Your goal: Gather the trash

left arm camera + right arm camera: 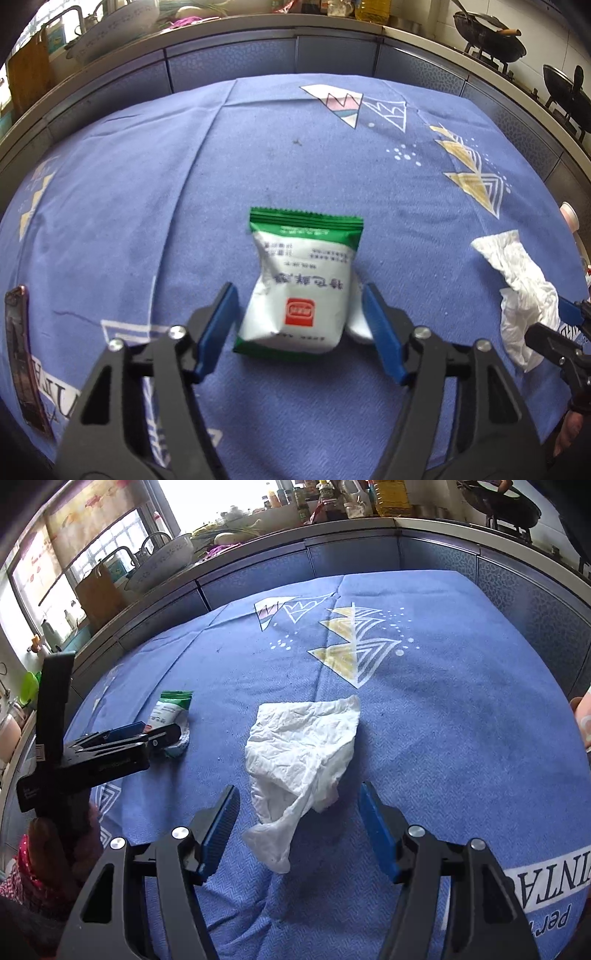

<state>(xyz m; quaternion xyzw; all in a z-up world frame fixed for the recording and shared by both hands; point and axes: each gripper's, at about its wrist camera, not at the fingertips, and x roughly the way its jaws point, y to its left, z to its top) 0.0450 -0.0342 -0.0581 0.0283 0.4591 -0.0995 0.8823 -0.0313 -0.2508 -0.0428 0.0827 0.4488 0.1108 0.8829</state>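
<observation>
the left claw (299,325) stands released, its blue pads either side of a green and white packet (301,280) that lies on the blue cloth (147,184) over the surface; a gap shows at each pad. the right claw (299,827) is released too, its pads flanking the near tail of a crumpled white tissue (303,746) without pressing it. the tissue lies to the right of the packet, apart from it. a dark phone (22,354) lies at the cloth's left edge
</observation>
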